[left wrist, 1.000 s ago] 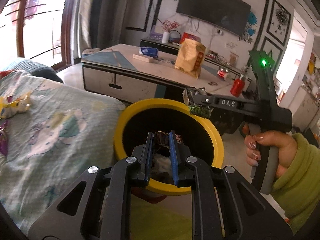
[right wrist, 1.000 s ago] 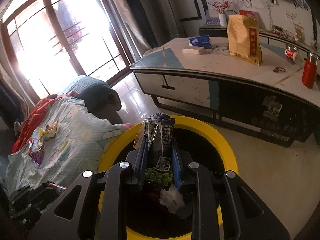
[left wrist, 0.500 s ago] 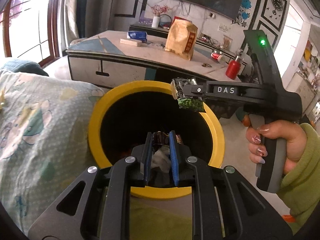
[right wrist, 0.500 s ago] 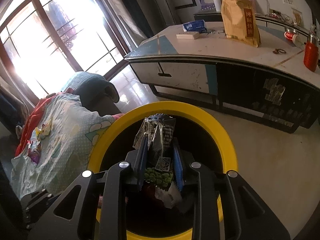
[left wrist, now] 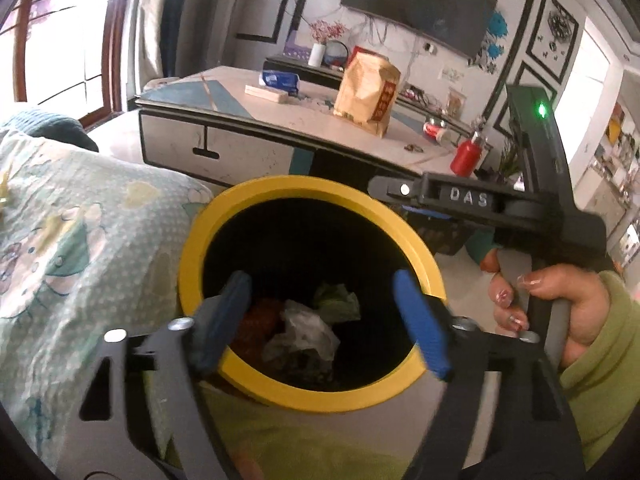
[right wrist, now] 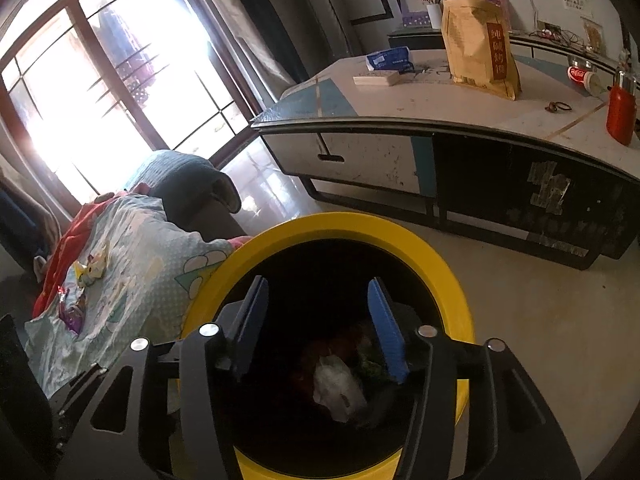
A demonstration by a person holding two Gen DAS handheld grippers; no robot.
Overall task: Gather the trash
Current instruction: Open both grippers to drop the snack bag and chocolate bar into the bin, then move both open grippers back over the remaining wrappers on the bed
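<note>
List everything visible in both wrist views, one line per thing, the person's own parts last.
trash bin: one, yellow rim, black inside, on the floor below both tongs
trash in bin: several crumpled pieces, white, red, green, at the bottom
wrappers: a few, yellow and purple, on the patterned blanket
table: one, white and blue top, behind the bin
paper bag: one, tan, upright on the table
red bottle: one, at the table's right end
tissue pack: one, blue, on the table
TV: one, black, on the wall
left tongs: open, blue pads, above the bin
right tongs: open, blue pads, above the bin
right hand: one, green sleeve, gripping the handle
</note>
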